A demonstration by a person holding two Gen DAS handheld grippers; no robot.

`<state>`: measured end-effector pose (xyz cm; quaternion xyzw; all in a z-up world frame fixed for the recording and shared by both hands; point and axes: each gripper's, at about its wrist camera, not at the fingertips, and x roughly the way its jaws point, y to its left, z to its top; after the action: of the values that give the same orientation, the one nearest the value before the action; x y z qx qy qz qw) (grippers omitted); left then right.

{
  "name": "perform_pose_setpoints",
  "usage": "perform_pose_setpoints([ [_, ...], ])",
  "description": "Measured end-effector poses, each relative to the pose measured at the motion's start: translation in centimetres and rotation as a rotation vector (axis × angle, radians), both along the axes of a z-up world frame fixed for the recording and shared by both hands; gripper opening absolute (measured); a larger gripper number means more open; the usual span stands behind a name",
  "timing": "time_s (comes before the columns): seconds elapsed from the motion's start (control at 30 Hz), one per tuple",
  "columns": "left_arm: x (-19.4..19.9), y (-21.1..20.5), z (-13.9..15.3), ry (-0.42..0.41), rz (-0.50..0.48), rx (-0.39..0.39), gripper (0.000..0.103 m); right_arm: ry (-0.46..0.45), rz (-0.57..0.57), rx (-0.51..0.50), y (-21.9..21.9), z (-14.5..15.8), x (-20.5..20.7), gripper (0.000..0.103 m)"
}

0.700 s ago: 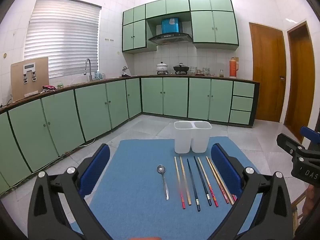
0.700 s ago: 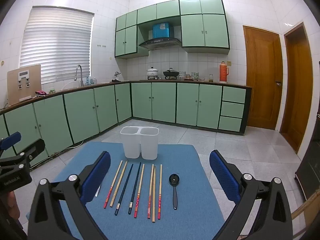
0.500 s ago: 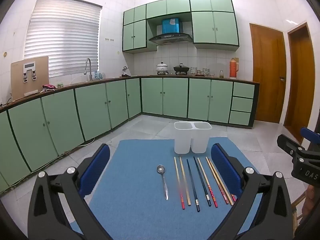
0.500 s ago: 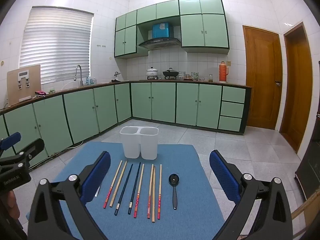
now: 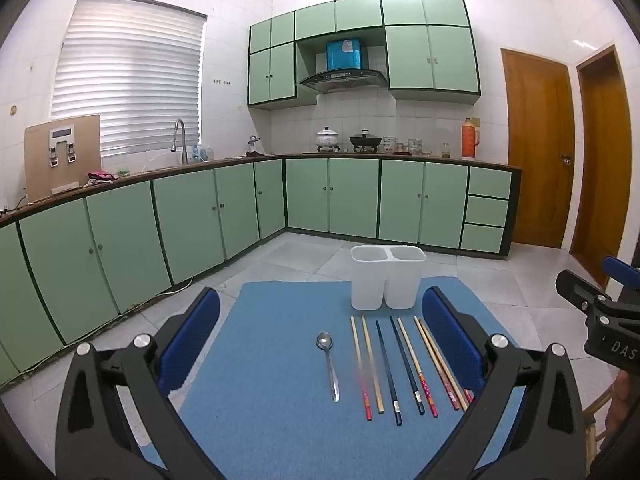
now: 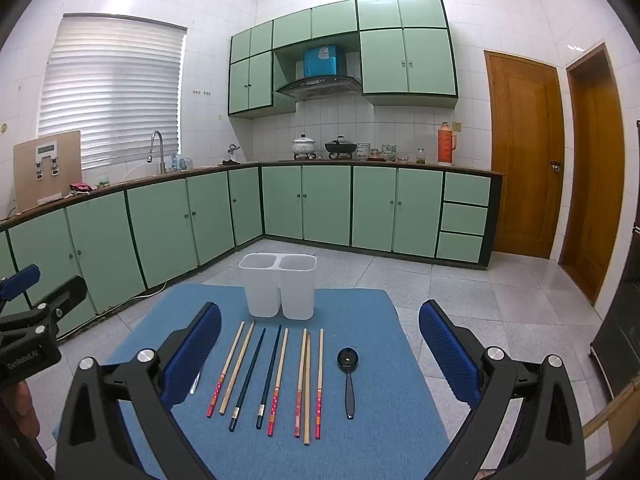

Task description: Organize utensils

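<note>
Both claws stand with their blue pads as far apart as they go and hold nothing: the left claw (image 5: pixel 320 336) and the right claw (image 6: pixel 320 340) each hover above the near edge of the blue mat (image 6: pixel 360 440) on the desk, touching no utensil. In the right wrist view the chopsticks (image 6: pixel 276 380) lie side by side in a row dead ahead at twelve o'clock, with the black spoon (image 6: pixel 349 376) just beside them at one o'clock; in the left wrist view the metal spoon (image 5: pixel 329 360) lies at twelve o'clock and the row at one o'clock. The white two-compartment holder (image 6: pixel 278 286), empty, stands upright beyond them at twelve o'clock. The chopsticks are probably light, stiff, thin and apt to roll or slip, so a pinch across the middle suits them; the spoons are best taken at the handle.
</note>
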<state>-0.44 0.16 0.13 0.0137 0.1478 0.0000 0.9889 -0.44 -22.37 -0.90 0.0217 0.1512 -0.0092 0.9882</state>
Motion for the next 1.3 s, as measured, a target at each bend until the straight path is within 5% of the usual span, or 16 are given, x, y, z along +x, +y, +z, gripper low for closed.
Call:
perform_pose_setpoints([
  [1.3, -0.19, 0.01, 0.23, -0.004, -0.001, 0.001, 0.098, -0.006, -0.001, 0.005, -0.09, -0.17, 0.12, 0.097],
])
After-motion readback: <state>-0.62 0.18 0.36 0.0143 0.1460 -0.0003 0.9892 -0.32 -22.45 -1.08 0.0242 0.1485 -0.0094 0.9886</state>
